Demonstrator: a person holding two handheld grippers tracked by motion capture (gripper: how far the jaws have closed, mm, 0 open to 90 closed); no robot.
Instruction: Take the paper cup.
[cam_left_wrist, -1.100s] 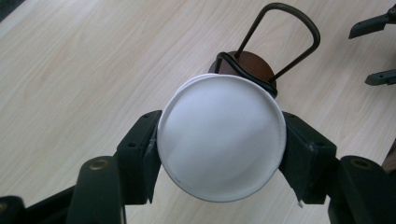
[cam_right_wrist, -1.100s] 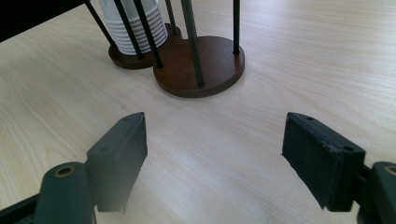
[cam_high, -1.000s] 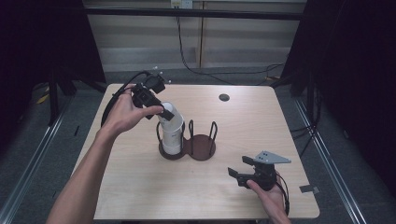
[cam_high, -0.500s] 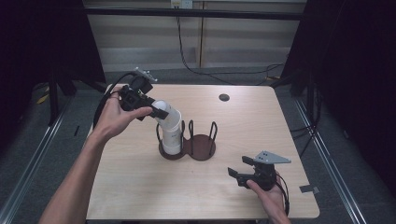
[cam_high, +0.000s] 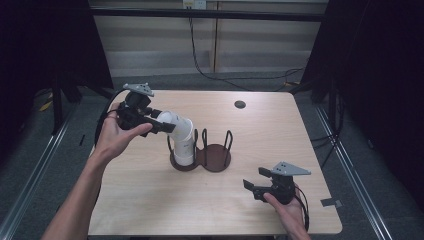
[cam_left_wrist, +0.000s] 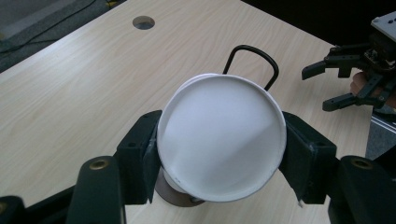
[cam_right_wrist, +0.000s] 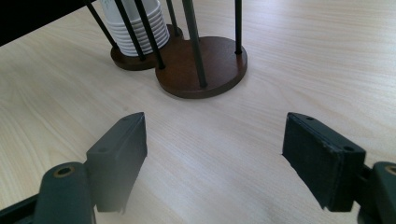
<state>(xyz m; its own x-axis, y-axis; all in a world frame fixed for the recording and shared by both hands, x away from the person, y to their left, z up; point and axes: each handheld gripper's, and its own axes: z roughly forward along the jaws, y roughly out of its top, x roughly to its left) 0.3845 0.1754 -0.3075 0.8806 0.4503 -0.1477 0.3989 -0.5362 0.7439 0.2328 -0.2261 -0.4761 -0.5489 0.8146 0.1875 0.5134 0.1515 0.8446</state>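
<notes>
The left gripper (cam_high: 162, 125) is clamped on a white paper cup (cam_high: 176, 124), tilted atop the cup stack (cam_high: 184, 147) in the brown two-ring wire holder (cam_high: 215, 159) mid-bench (cam_high: 150, 200). The right gripper (cam_high: 256, 182) rests near the front edge, jaws half open, empty. No writing is legible

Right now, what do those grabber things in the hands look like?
Both are black. The left gripper and right gripper each have two blocky fingers, a grey three-cornered plate on top and a black cable. The forearms are bare, no sleeves.
</notes>
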